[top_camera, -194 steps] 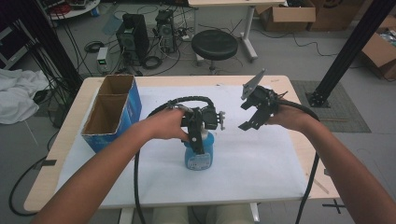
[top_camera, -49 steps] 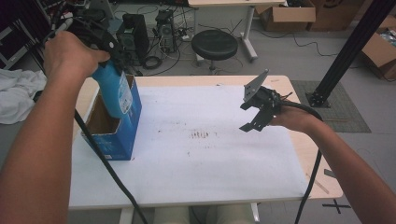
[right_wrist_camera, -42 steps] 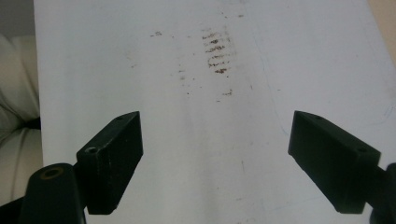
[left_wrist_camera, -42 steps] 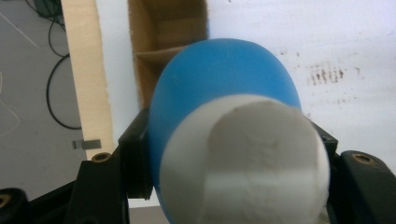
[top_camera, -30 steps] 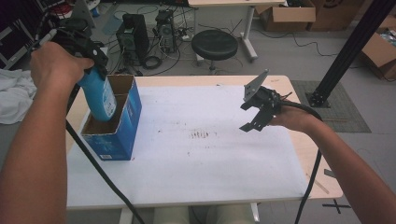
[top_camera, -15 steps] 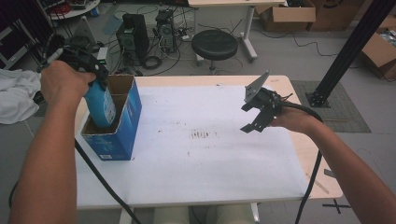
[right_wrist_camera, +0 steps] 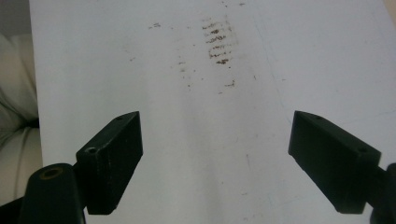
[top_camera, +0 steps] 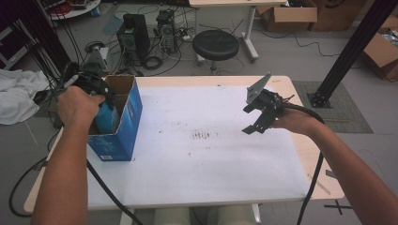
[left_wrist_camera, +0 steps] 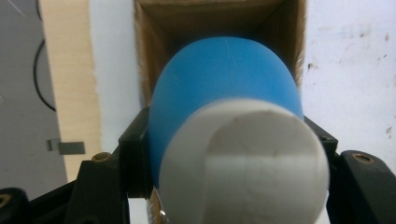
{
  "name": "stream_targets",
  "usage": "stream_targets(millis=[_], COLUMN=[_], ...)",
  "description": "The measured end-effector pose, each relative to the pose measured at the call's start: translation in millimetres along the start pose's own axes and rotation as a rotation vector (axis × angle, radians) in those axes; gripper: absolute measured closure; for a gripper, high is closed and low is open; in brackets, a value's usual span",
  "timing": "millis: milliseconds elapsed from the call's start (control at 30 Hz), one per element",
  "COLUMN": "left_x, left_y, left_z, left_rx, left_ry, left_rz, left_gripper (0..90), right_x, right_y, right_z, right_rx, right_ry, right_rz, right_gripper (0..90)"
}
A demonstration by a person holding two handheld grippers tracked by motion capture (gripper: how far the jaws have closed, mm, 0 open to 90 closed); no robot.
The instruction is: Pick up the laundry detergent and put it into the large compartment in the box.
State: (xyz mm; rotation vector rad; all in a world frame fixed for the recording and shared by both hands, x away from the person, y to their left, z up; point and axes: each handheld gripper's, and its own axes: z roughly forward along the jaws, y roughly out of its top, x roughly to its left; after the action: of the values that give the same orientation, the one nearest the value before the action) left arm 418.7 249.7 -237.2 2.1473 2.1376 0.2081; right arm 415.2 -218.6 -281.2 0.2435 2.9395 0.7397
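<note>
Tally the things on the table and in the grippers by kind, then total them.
Blue bottle, clamped in the left gripper: 1
Blue cardboard box: 1
Grippers, counting the open right gripper: 2
Total: 4

The open-topped box (top_camera: pixel 121 123) stands on the table (top_camera: pixel 197 159) at its left edge. The bottle (top_camera: pixel 107 118) sits partly inside the box, its upper end above the rim, with the left gripper (top_camera: pixel 96 89) closed around it from above; in the left gripper view the bottle (left_wrist_camera: pixel 224 102) lies between the jaws, pointing down into the box (left_wrist_camera: pixel 154 28). The right gripper (top_camera: pixel 256 117) hangs above the table well to the right of the box, jaws apart. A patch of marks (top_camera: pixel 202 136) lies on the table between the box and the right gripper, nearer the latter. A stool (top_camera: pixel 216 44) stands on the floor beyond the table's far edge, right of the box.
</note>
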Motion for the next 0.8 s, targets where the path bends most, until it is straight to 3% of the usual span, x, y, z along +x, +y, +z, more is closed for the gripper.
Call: stream_targets(millis=[500,800], left_x=[1.5,0.7], left_y=[-5.4,-4.3], left_z=[45.6,51.4], left_rx=[0.027,0.035], left_ry=[-0.003,-0.004], left_rz=[0.006,0.01], left_gripper=[38.1,38.0], right_x=[-0.8,-1.0], right_y=[-6.5,-7.2], right_z=[1.4,2.6], right_rx=[0.007,0.011], right_ry=[0.007,0.007], right_rz=[0.023,0.026], right_gripper=[17.5,17.5])
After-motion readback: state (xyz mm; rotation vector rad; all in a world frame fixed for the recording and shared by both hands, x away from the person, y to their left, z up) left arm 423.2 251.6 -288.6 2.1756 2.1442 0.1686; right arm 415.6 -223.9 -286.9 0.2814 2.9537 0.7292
